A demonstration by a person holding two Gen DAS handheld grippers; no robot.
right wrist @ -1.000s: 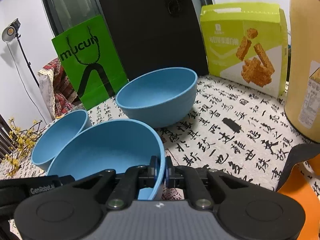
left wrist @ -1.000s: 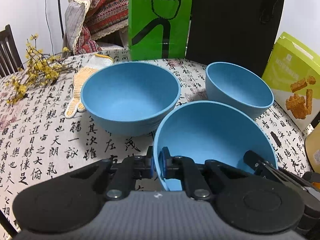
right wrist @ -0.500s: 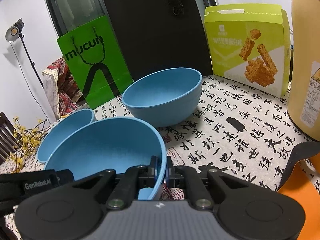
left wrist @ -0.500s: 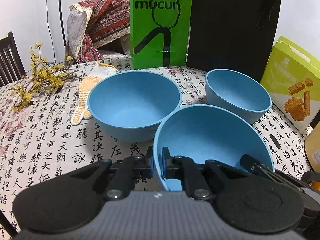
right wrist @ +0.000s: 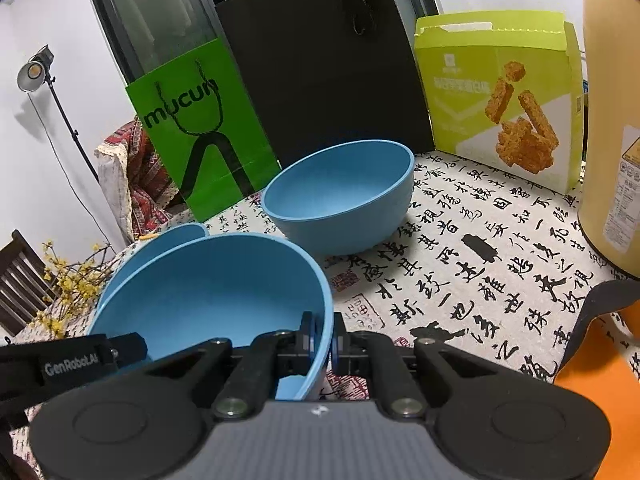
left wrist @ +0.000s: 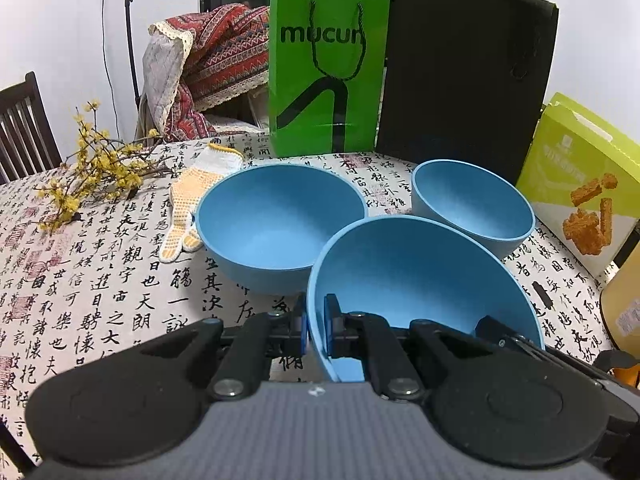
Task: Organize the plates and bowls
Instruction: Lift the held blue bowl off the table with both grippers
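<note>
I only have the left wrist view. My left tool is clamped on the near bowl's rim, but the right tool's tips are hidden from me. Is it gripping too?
Observer: Yes. The right tool is shut on the held bowl, one pad inside the rim and one outside.
Operator: What lies on the near right of the table?
Observer: An orange item with a black flap lies on the tablecloth there.
Operator: And further back on that side?
Observer: A tall tan container stands upright beside the snack box.
</note>
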